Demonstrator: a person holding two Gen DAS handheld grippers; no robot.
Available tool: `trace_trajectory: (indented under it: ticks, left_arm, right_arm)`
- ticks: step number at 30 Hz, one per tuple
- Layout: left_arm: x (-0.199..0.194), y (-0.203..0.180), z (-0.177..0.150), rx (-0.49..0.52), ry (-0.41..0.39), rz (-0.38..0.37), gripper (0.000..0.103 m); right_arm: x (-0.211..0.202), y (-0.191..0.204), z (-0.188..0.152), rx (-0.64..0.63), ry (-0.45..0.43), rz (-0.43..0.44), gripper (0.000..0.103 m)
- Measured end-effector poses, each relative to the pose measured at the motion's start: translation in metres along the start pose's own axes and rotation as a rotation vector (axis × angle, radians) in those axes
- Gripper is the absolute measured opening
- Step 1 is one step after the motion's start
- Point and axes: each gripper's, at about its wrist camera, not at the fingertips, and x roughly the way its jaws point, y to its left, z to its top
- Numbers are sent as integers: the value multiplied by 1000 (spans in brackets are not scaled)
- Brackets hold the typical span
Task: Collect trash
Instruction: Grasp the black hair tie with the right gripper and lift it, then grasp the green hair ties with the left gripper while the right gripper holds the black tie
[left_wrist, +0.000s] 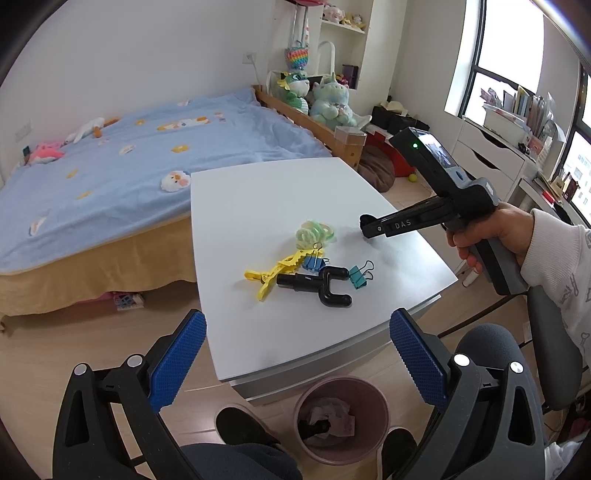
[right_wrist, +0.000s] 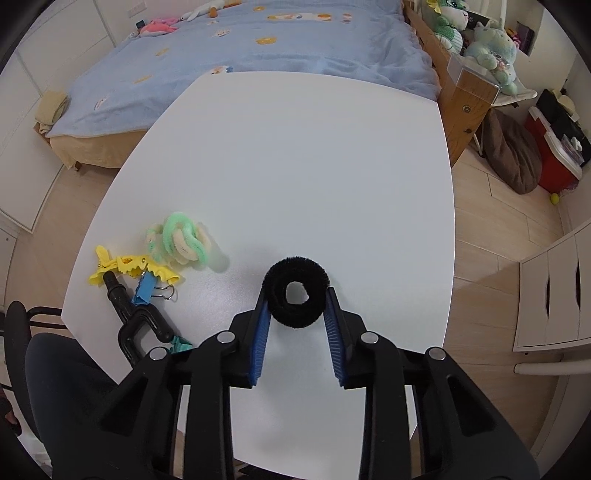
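Observation:
My right gripper (right_wrist: 295, 295) is shut on a black fuzzy hair ring (right_wrist: 295, 293), held just above the white table (right_wrist: 295, 166); in the left wrist view the right gripper (left_wrist: 367, 227) hovers low over the table. On the table lie a green and cream hair tie (left_wrist: 314, 232), a yellow clip (left_wrist: 279, 271), a blue binder clip (left_wrist: 314, 263), a teal binder clip (left_wrist: 357, 276) and a black Y-shaped part (left_wrist: 321, 286). My left gripper (left_wrist: 297, 354) is open and empty, held off the table's near edge above a pink trash bin (left_wrist: 341, 417) that holds crumpled paper.
A bed with a blue blanket (left_wrist: 129, 155) runs behind the table. Plush toys (left_wrist: 328, 99) sit at its wooden end. A grey chair (left_wrist: 517, 354) stands at the right. White drawers (right_wrist: 554, 291) and a red box (right_wrist: 554, 155) stand on the right.

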Motion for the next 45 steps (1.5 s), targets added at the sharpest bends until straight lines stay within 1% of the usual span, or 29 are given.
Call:
trace_trajectory:
  ticks: [7,12,16,23,28,30,38,42,45]
  left_arm:
    - [9,-3,22,16,2,4,96]
    - [20,-1,41,-4,12,-20,96]
    - [31,-3,57,5,25,-40,96]
    - [61,-3,84,40,87,-60,96]
    - [91,-1,99,61,145,-81,96]
    - [102,-1,102,64,172,-92,96]
    - [148,-4,102,106,285,-90,96]
    - [164,-8,100,126,317,-87,96]
    - [173,-9,96,118,329,-90,95]
  right_arm:
    - [-31,6,-10,-9,-55,8,29]
    - [-47,9,-19,-18,-75,20,29]
    - [-53,8,-26,-19,-80,25,29]
    - [-60,3,-31,-11,-82,25,29]
    - [-65,-2,-33,-1,-85,21,29]
    - [-65,-4,-33,2,-82,19,29]
    - [-66,-8,-38,10,-73,9,29]
    - [-65,-12,-38,16,-66,5,29]
    - [-63,-13,-39,16,-62,6,29]
